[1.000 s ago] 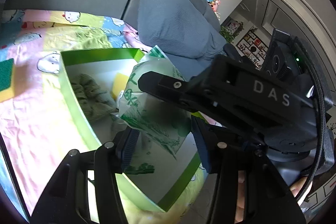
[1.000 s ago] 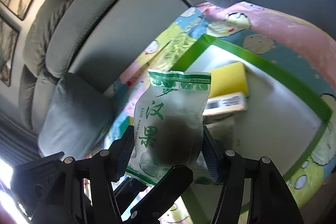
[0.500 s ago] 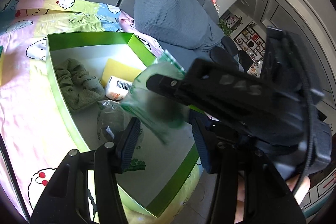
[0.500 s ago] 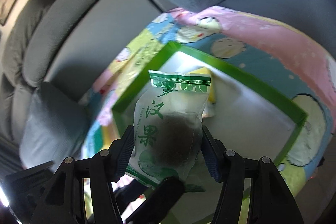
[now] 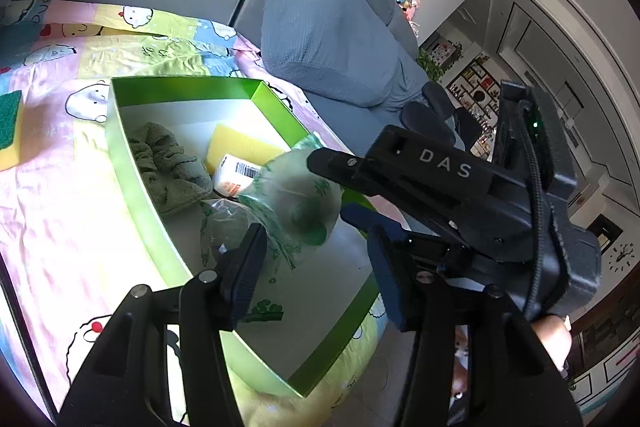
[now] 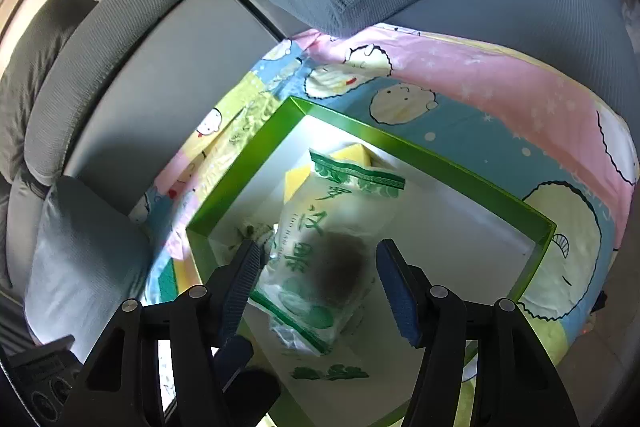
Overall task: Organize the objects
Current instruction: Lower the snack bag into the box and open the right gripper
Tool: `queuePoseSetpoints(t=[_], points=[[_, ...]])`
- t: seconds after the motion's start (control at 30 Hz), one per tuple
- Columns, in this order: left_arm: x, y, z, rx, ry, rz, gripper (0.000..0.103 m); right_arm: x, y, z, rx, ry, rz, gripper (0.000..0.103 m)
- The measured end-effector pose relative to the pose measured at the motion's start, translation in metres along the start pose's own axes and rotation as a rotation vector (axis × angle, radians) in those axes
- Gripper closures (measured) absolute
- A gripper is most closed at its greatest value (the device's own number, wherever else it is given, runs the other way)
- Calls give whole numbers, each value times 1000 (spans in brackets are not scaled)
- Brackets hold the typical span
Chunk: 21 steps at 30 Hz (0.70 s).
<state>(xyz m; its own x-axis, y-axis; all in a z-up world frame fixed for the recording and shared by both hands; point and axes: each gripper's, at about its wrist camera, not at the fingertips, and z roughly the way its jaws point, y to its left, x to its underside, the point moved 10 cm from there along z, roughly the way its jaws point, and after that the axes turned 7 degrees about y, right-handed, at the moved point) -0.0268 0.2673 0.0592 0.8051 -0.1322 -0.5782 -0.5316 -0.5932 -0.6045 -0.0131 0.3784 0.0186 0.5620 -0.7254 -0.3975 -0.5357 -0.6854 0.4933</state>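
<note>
sofa (image 6: 168,75): grey, with a blue-grey cushion (image 5: 328,27) at the back; takes up most of both views.
blanket (image 5: 60,163): pastel cartoon print, spread over the seat, under the box.
box (image 5: 132,163): green walls, white floor, open top, sitting on the blanket.
box contents: a green crumpled cloth (image 5: 168,163) at the left wall; a yellow sponge (image 5: 240,147) at the far end; a small white carton with a barcode (image 5: 236,179) just beside the sponge; a clear bag with green print (image 5: 224,223) on the floor near the cloth.
right gripper (image 6: 318,279): held above the box, pointing down into it; jaws about halfway apart; seen from the left view its top jaw lies across the packet.
left gripper (image 5: 312,267): low at the near side of the box, jaws partly apart, nothing between the pads.
packet (image 6: 328,247): clear pouch, green print, a dark round lump inside; sits between the right gripper's pads over the middle of the box. a thin gap seems to show at each pad, so i cannot tell whether it is gripped.
spare sponge (image 5: 10,131): green and yellow, on the blanket outside the box, well to the left.
</note>
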Motion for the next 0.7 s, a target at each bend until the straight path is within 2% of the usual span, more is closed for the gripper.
queuePoseSetpoints(t=[0.07, 0.13, 0.33, 0.7], points=[[-2, 0, -5, -15, -15, 4, 49, -1, 2, -2, -1, -12, -3, 39], [-3, 2, -10, -30, -28, 5, 45, -2, 5, -4, -4, -27, -10, 32], [-5, 15, -24, -82, -59, -9, 41, -3, 20, -14, -43, -68, -43, 28], [-12, 44, -67, -203, -162, -39, 34, 6, 41, -16, -87, -67, -85, 23]])
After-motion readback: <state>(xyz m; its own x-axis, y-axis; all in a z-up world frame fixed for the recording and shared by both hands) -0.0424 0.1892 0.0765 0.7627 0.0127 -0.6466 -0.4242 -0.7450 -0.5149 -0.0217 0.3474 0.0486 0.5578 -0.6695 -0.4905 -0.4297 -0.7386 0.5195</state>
